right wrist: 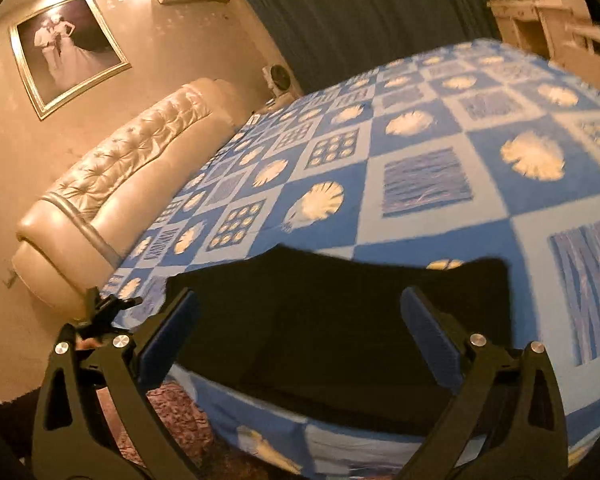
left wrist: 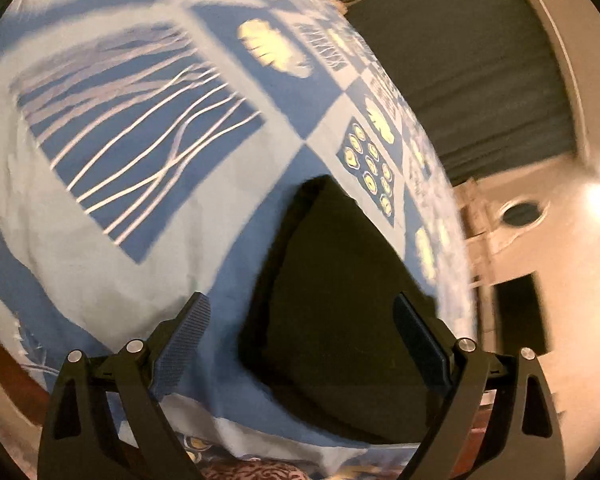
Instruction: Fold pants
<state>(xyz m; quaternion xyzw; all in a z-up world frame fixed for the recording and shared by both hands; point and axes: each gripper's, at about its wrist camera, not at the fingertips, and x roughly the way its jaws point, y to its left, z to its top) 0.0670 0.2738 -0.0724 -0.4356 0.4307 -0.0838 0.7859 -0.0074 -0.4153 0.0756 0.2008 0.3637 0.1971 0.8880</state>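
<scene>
Black pants (left wrist: 332, 300) lie folded in a flat stack on the blue patterned bedspread (left wrist: 140, 160), near the bed's front edge. They also show in the right wrist view (right wrist: 340, 320). My left gripper (left wrist: 300, 320) is open and empty, hovering above the pants, with its blue-padded fingers (left wrist: 184, 340) spread wide. My right gripper (right wrist: 300, 320) is open and empty too, above the pants' near side. The tip of the left gripper (right wrist: 108, 306) shows at the pants' left end in the right wrist view.
The bedspread (right wrist: 420, 140) covers the bed. A cream tufted headboard (right wrist: 120, 168) stands at the left, a framed picture (right wrist: 68, 52) above it. Dark curtains (right wrist: 360, 12) hang behind. A patterned rug (right wrist: 172, 420) lies below the bed's edge.
</scene>
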